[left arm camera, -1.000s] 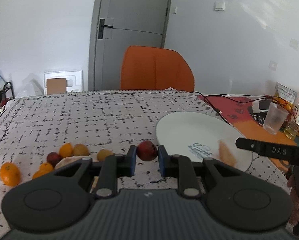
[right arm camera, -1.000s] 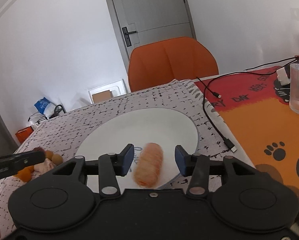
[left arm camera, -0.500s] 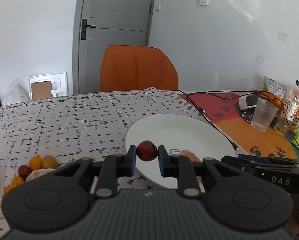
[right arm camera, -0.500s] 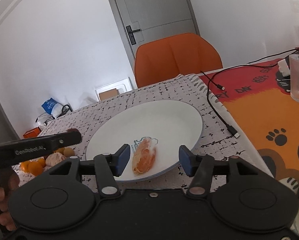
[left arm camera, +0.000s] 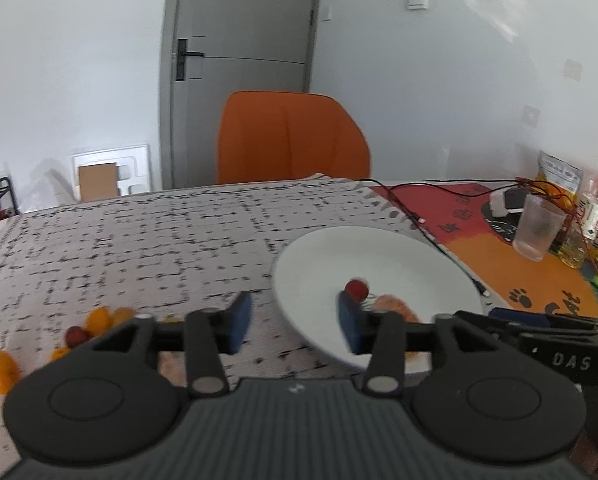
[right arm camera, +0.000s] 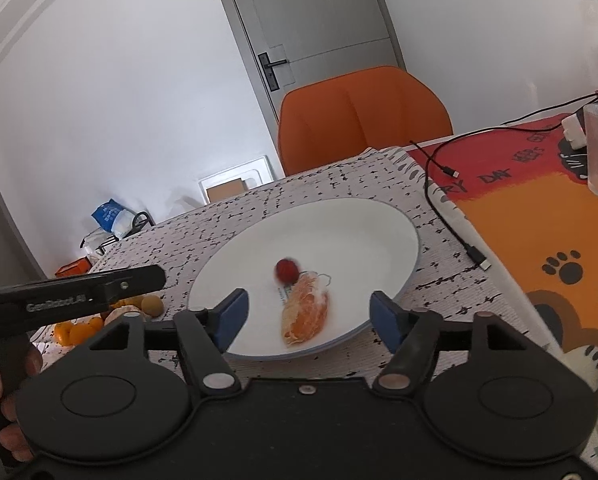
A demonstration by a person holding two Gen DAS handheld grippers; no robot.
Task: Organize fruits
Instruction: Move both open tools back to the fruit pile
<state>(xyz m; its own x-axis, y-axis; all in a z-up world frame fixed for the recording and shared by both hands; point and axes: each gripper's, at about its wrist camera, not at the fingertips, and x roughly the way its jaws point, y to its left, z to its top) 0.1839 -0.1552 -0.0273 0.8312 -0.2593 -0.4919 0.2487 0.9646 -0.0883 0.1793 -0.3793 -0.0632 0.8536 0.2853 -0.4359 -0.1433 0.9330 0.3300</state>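
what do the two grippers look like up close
Both are matte black plastic with two round discs on the body, silver pivot bolts and blue pads on the jaws. The left gripper has a ribbed grey top and white "GenRobot.AI" lettering on its side; the right gripper reads "DAS". No cables or sleeves show.
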